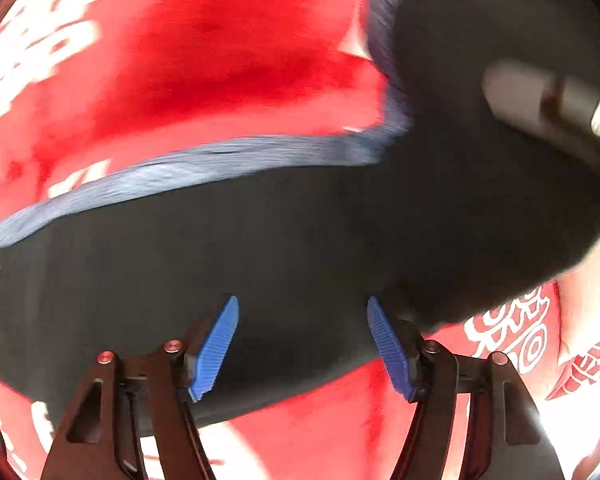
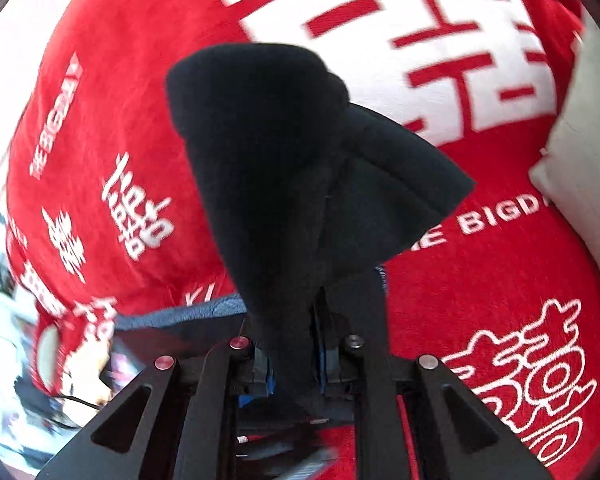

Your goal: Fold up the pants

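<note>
Pants [image 2: 284, 184], black, part lifted by right tool, part lying under left tool.

Right tool [image 2: 296, 364]: jaws nearly closed, clamped on a bunch of the black cloth, which rises in folds ahead of its fingers, above a red cover printed with white characters [image 2: 500, 280]. Left tool [image 1: 302, 348]: blue pads [image 1: 214, 350] stand well apart with nothing gripped; black cloth lies flat beyond and below them, a blue-grey band [image 1: 188, 168] edging it further ahead. Pale pillow [image 2: 580, 140] sits far right of the right tool.
</note>
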